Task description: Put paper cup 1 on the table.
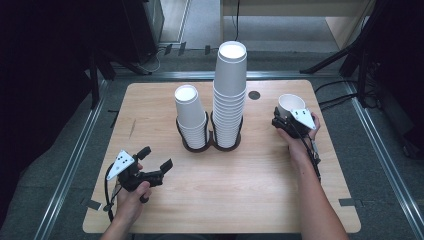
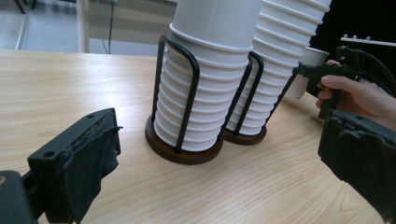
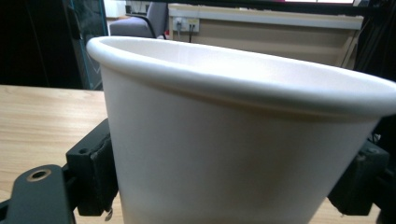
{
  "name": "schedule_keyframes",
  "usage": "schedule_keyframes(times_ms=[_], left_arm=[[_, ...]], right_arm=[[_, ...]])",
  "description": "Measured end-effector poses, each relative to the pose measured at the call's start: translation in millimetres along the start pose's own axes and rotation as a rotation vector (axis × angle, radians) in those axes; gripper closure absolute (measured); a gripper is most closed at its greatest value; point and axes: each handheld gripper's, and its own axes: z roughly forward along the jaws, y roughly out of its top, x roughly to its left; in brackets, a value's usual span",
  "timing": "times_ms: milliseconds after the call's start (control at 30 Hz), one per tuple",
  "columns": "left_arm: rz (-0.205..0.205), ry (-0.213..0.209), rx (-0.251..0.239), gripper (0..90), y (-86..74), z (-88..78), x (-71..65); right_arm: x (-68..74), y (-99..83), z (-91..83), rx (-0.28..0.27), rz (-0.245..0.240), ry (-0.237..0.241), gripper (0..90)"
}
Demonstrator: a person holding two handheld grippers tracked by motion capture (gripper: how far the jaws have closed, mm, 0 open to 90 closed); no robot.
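Holding a tool in each hand, you rest your left gripper (image 1: 156, 159) low over the near left part of the wooden table (image 1: 260, 185). Its jaws stand wide apart with nothing between them. Your left hand (image 1: 131, 200) grips it from behind.

Farther up on the right, your right gripper (image 1: 283, 119) has a white paper cup (image 1: 291, 103) between its jaws. The cup stands mouth up, and the jaws sit on both of its sides. In the right gripper view the pads (image 3: 100, 163) touch the cup wall (image 3: 224, 158).

In the middle of the table stand two dark round holders (image 1: 195, 145) with wire loops, side by side. The left one holds a short stack of white cups (image 1: 190, 115). The right one holds a tall stack of white cups (image 1: 230, 95).

Behind the table the floor (image 1: 280, 35) is grey.
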Motion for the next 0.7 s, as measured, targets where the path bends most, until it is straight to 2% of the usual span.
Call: schedule_keyframes(times_ms=[333,467,700], left_arm=[[-0.005,0.001,0.007,0.0,-1.0,1.4,0.2],[-0.005,0.001,0.005,0.0,-0.9,1.6,0.1],[-0.005,0.0,0.004,0.0,-0.5,1.6,-0.2]], right_arm=[[-3.2,-7.7,3.6,0.048,-0.012,-0.028,13.3],[-3.7,-6.6,3.0,0.063,0.002,-0.027,13.2],[-3.4,-6.8,0.3,0.082,-0.013,-0.027,13.1]])
